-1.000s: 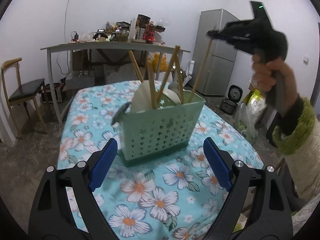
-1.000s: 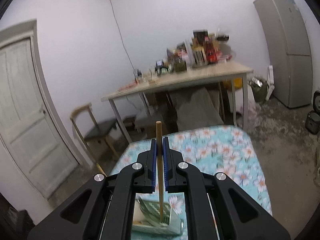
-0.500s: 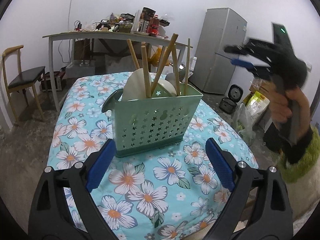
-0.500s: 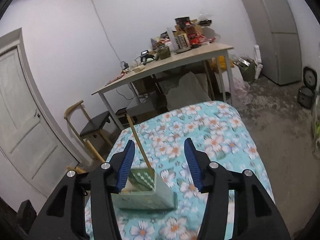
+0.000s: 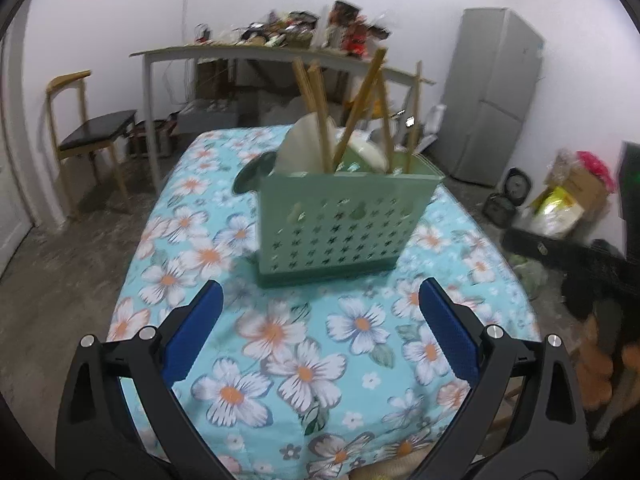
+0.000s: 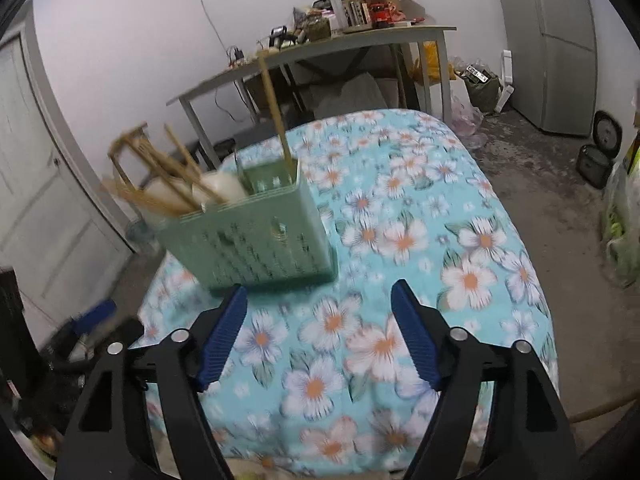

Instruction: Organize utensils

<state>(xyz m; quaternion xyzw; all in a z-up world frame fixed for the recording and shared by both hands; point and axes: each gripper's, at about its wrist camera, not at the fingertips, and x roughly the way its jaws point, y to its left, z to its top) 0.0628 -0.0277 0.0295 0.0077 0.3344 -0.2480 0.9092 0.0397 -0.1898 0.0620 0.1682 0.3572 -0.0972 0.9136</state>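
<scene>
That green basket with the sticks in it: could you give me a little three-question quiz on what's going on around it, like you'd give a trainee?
1. True or false: the right gripper is holding a chopstick.
2. Multiple choice: the green basket stands on A) the bare floor, B) the flowered tablecloth, C) the wooden chair.
3. Fill in: the lone chopstick at the basket's right end, in the right wrist view, stands ____ the basket.

Key
1. False: its jaws have just been opening and nothing is between them.
2. B.
3. Inside, apart from the other chopsticks and the white spoons. The left gripper is open and empty too.
</scene>
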